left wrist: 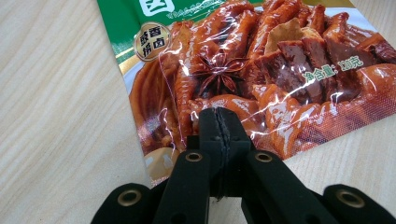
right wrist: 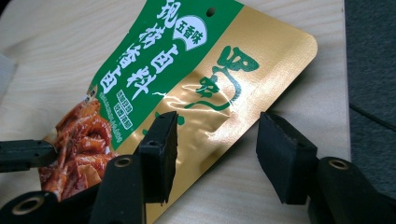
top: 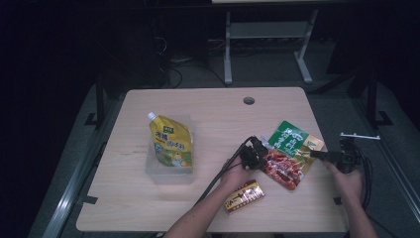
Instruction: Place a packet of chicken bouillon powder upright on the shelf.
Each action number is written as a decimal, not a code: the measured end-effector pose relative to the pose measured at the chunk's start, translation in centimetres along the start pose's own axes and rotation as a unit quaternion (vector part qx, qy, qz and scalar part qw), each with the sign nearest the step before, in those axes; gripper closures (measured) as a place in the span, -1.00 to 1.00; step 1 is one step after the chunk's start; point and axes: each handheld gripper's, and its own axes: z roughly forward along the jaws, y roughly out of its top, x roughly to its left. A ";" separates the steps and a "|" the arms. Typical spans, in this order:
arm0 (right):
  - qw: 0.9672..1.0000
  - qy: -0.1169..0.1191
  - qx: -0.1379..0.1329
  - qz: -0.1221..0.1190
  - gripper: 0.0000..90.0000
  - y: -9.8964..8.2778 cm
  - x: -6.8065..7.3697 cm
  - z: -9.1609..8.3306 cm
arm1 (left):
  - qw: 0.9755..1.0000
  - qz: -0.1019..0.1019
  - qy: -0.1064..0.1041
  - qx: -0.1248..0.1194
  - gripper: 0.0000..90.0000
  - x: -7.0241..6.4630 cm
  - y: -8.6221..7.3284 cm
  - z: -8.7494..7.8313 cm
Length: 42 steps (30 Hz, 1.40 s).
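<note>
One wooden worktop (top: pixel 208 104) carries three packets and one clear tray. Left of centre, one yellow spouted pouch (top: pixel 171 143) lies on the clear tray (top: pixel 168 176), its white cap pointing toward the far left corner. Near the front edge, right of centre, one small red-and-gold packet (top: pixel 243 196) lies flat, just beside the person's left hand (top: pixel 235 176).

The left tongs (top: pixel 256 148) are closed together at the lower left edge of one green, gold and red food packet (top: pixel 289 153); in the left gripper view the two black jaws meet on the packet's printed bottom edge (left wrist: pixel 219 100), with film visible on both sides of them. The packet lies toward the right edge of the worktop, its green end pointing to the far side.

The right tongs (top: pixel 317 154) stand apart at the packet's right edge. In the right gripper view, one jaw sits over the gold panel (right wrist: pixel 243 60) and the other is off the packet over the worktop. The right hand (top: pixel 349 181) sits at the worktop's right edge.
</note>
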 end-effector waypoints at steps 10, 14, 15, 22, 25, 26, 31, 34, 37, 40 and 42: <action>1.000 0.011 -0.007 0.017 0.13 -0.1 -0.2 0.1 | 1.000 0.007 0.006 0.000 0.98 -0.2 0.0 0.0; 0.999 0.029 -0.002 0.018 0.17 0.0 0.0 0.5 | 1.000 0.008 0.006 0.001 0.99 -0.2 0.0 0.1; 0.999 0.040 0.002 0.020 0.16 0.0 0.1 0.7 | 1.000 0.008 0.005 0.001 0.99 -0.2 0.0 0.1; 0.996 0.084 0.029 0.014 0.32 0.1 0.8 1.8 | 1.000 0.011 0.007 0.000 0.99 -0.3 0.1 0.1; 0.993 0.107 0.040 0.025 0.42 0.0 0.6 2.2 | 1.000 0.010 0.007 -0.003 0.99 -0.4 0.1 0.2; 0.992 0.114 0.043 0.031 0.43 0.0 0.5 2.3 | 1.000 0.010 0.007 -0.004 0.99 -0.4 0.2 0.3; 0.991 0.121 0.053 0.035 0.55 0.0 0.9 2.7 | 1.000 0.013 0.006 -0.003 0.99 -0.5 0.3 0.3; 0.991 0.121 0.053 0.032 0.60 -0.1 0.9 2.9 | 1.000 0.013 0.005 -0.006 0.99 -0.5 0.3 0.4; 0.990 0.126 0.054 0.036 0.60 0.0 1.0 3.0 | 1.000 0.012 0.005 -0.006 0.99 -0.5 0.3 0.4; 0.990 0.126 0.055 0.036 0.60 0.0 1.1 3.1 | 1.000 0.013 0.006 -0.005 0.99 -0.5 0.3 0.4; 0.990 0.125 0.056 0.035 0.60 0.0 1.1 3.1 | 1.000 0.013 0.006 -0.005 0.99 -0.5 0.3 0.4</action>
